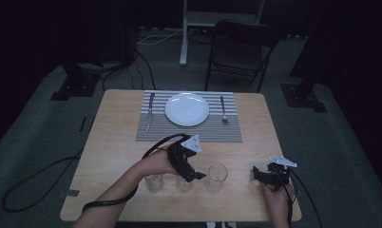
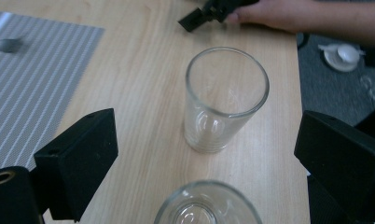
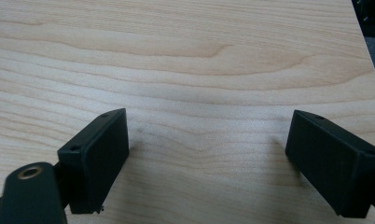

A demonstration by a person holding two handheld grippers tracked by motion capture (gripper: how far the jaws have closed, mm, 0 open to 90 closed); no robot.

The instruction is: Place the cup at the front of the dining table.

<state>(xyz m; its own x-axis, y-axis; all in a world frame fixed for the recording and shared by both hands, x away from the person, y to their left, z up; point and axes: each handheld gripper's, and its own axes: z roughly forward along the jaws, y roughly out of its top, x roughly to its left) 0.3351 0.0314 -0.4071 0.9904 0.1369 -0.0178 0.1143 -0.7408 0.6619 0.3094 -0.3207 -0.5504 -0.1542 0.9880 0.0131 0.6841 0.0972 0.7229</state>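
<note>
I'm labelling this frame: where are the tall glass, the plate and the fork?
tall glass (image 2: 223, 100), left gripper view, its clear side wall.
plate (image 1: 187, 109), high view, its white centre.
fork (image 1: 223, 110), high view, its handle.

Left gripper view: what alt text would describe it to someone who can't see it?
An empty glass stands upright on a wooden table between the open black jaws of a tool. A second glass's rim sits nearer, a striped placemat lies left, and another hand rests beyond.

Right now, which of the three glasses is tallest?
The rightmost glass, nearest the right gripper: its rim stands above the middle glass and the left glass.
</note>
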